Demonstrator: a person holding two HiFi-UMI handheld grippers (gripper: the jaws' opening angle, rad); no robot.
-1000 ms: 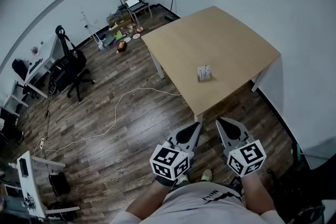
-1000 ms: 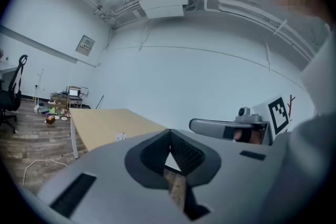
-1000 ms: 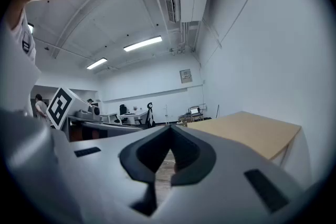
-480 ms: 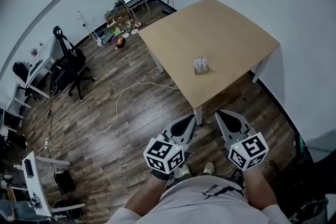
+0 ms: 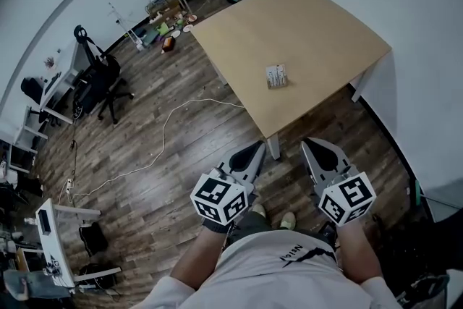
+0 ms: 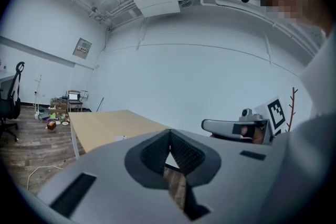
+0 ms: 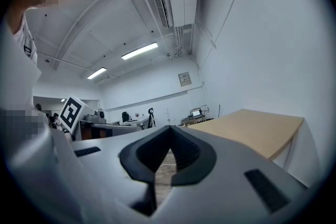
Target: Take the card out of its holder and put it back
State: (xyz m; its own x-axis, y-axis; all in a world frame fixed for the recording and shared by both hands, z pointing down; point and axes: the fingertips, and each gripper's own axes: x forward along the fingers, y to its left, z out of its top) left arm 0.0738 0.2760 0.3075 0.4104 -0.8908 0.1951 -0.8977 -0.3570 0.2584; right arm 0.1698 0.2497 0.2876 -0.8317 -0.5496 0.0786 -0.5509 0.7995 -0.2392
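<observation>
Little has moved in the last second. The person has shifted slightly, so the small pale card holder (image 5: 275, 76) sits a touch higher in the head view, and both tongs hang lower and wider apart. The holder's card is too small to tell apart from it. It stands on the light wooden surface (image 5: 325, 32), well ahead of both tongs, roughly on the line between them and past the near corner. The left gripper view shows it as a white speck (image 6: 122, 138) beyond the tips.

I judge the card light, thin, slick-faced and easy to bend. Its exposed top edge is the place to pinch, while the other tongs steady the holder, which looks light enough to skid.

The left tongs (image 5: 259, 150) and right tongs (image 5: 307, 146) are closed tip to tip with nothing between them. They are held low over the dark plank floor (image 5: 130, 127). A white cable (image 5: 162, 148) trails off to the left tongs' side.
</observation>
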